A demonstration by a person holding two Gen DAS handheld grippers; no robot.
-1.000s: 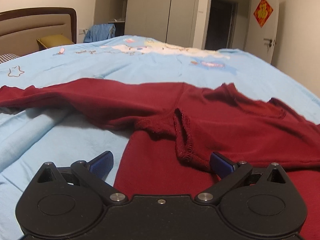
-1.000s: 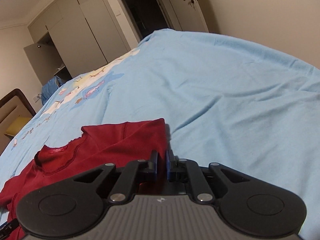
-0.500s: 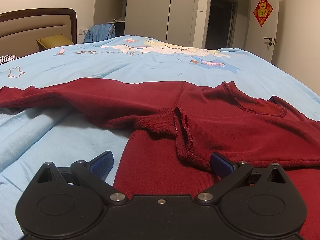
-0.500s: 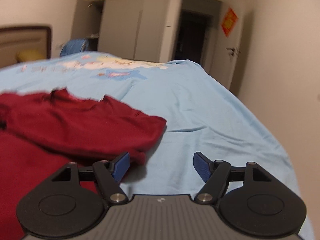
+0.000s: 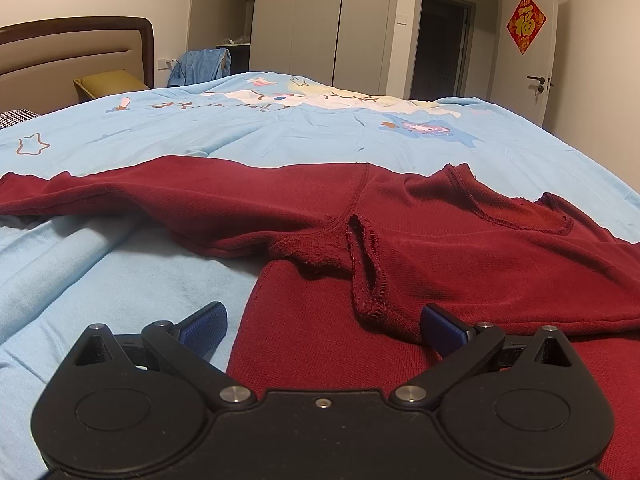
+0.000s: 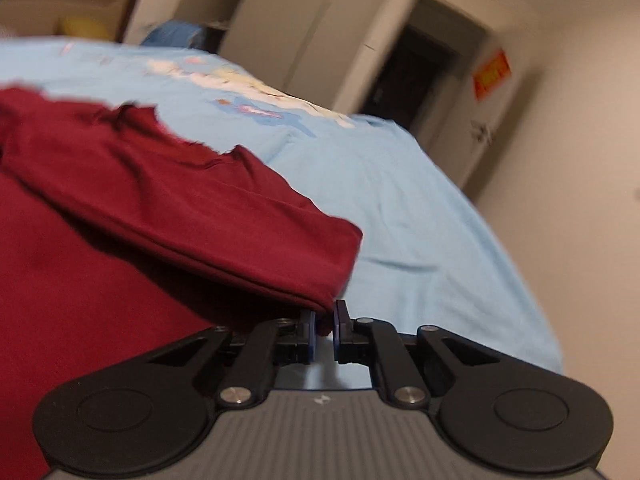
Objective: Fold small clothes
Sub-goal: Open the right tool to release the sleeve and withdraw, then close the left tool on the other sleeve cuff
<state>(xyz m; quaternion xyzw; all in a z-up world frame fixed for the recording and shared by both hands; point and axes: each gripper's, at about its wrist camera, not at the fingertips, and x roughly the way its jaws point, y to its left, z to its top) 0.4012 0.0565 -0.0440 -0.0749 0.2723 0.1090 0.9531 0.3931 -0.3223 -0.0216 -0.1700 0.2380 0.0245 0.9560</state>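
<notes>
One red garment [image 5: 460, 240] is all I count on the bed [image 5: 280, 136], a long-sleeved top lying on the light blue cover, with two grippers working it. My right gripper [image 6: 323, 330] has its jaws nearly together, pinching the folded corner of the cloth at the side of the garment nearest the bed's right edge; that view is blurred, so I read it as a hold on the fabric and cannot judge how deep the bite goes. My left gripper [image 5: 322, 326] sits wide, holding nothing, low over the lower body panel with its fingers straddling the panel's left edge.

The relation I am steering by: from the left gripper the garment lies straight ahead and to the right, and one sleeve [image 5: 120, 196] runs out long and flat to the left, its axis crosswise to my fingers, pointing toward the bed's left edge. The armpit seam [image 5: 360, 264] is bunched just in front of the left gripper. The left is plainly the nearer to that sleeve; the right is at the far side of the garment.

My judgement is that the right-hand side is already turned in over the body, and the outstretched sleeve is the left gripper's to bring across. I see only one sleeve laid out.
</notes>
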